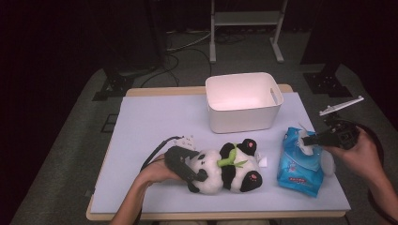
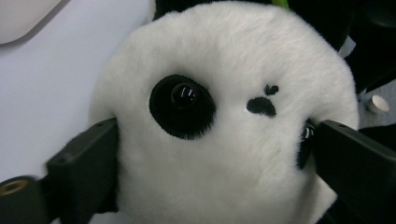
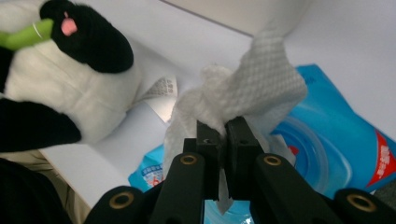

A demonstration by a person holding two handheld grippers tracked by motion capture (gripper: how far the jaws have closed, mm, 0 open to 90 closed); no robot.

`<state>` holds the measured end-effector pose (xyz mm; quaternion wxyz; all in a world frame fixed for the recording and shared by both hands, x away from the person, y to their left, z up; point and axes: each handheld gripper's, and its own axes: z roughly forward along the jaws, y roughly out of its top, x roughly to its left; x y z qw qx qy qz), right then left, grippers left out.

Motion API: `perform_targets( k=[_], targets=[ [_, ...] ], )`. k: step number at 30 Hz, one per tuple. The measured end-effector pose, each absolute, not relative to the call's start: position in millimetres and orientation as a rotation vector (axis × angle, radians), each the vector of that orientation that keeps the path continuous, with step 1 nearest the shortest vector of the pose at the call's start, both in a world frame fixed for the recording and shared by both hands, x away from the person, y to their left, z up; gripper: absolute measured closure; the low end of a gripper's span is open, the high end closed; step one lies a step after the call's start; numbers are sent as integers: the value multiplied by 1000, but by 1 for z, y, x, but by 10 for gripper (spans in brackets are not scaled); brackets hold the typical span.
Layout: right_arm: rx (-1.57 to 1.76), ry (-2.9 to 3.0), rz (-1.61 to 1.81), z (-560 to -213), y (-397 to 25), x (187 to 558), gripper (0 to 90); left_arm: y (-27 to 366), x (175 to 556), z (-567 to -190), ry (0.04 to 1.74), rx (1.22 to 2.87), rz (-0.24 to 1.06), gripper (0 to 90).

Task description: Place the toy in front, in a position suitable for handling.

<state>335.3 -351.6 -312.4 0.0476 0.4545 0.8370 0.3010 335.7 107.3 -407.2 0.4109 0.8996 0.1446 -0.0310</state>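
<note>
The left gripper (image 1: 199, 174) has its fingers (image 2: 84, 158) spread wide around the plush panda's (image 1: 225, 171) head, pressing the fur; the toy, soft and light, lies at the worktop's (image 1: 150, 122) six o'clock; the right gripper (image 3: 223, 133) pinches a limp, embossed wet wipe (image 3: 261, 88) from the crinkly blue pack (image 1: 300, 166) at four o'clock; it may tear.

The plush panda (image 1: 225, 168) is black and white with a green bamboo sprig; the wipes pack (image 1: 298, 168) is blue, its wipe (image 3: 261, 88) white and dimpled; the bin (image 1: 244, 101) is white.
</note>
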Motion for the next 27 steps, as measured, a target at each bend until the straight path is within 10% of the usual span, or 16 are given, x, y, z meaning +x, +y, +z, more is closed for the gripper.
perform_targets(
  k=[16,27],
  targets=[
    [964,2657,1048,-241,-266,329,845,92,343,-385,281,2358,73,170],
    [631,2938,1001,-282,-157,326,843,96,334,-391,299,2340,77,126]
  ],
)
